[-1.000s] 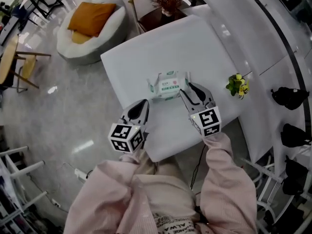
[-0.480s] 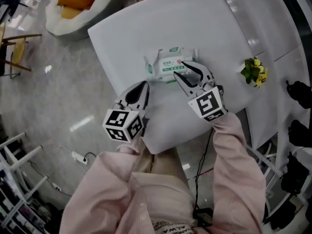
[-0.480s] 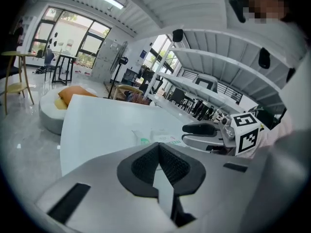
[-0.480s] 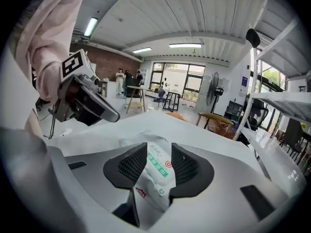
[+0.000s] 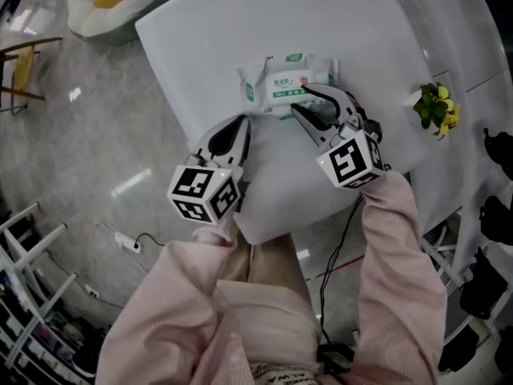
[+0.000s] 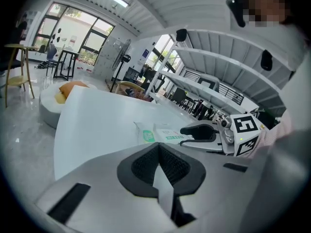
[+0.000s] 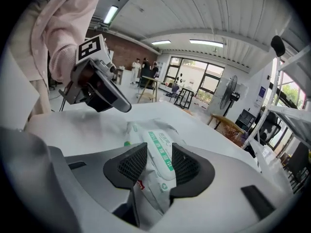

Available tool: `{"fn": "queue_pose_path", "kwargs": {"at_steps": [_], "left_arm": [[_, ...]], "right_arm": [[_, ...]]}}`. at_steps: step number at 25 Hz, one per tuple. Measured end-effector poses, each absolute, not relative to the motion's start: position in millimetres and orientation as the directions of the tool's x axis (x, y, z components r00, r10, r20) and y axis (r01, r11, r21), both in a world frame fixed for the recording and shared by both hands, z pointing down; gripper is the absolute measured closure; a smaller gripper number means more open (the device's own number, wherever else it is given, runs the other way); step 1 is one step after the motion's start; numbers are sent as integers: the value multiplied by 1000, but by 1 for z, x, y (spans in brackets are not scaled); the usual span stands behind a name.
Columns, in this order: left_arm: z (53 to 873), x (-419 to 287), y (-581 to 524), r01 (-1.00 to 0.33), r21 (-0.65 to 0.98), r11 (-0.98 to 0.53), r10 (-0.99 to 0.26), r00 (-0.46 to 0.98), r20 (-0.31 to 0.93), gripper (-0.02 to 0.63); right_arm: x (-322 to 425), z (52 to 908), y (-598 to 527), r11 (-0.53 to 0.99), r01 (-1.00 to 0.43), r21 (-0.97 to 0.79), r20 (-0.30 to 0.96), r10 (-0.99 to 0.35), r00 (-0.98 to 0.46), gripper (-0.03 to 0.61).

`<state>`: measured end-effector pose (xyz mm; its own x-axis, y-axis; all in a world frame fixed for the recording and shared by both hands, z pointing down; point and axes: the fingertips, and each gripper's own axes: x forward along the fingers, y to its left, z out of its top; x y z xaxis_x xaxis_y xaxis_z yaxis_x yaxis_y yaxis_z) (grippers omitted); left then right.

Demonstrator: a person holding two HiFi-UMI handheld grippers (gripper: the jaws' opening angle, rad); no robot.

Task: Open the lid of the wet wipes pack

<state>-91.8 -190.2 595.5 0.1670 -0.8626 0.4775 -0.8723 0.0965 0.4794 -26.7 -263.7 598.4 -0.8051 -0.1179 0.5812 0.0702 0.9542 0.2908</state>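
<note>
The left gripper (image 6: 158, 150), nearer than the wet wipes pack (image 5: 285, 87) and to its left, has its jaws pressed together on nothing. The right gripper (image 7: 159, 152) straddles the pack's near edge with its jaws apart. The pack lies flat on the white table (image 5: 345, 30). It is crinkled white film with a green label band and a small red mark; the print is illegible.

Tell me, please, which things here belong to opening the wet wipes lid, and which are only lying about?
For the job: white-and-green soft plastic wet wipes pack; right gripper, jaws open around the pack's near end; left gripper, shut, empty; white table.
Lying about: small yellow-and-green flower bunch; orange cushion; white power strip on the floor.
</note>
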Motion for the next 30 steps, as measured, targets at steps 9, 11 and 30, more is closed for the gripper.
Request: {"fn": "queue_pose_path", "kwargs": {"at_steps": [9,11,30], "left_arm": [[600,-93,-186,-867,486,115,-864,154,479,614],[599,-93,-186,-870,481,114,-864,152,480,614],[596,-86,-190,-877,470,105,-870,148,470,614]], "right_arm": [[-33,608,-258,910,247,333,667,-42,-744,442],[-33,610,-257,912,260,316,683,-29,-730,459],[-34,598,-264,969,241,-48,681,208,-702,497]]}}
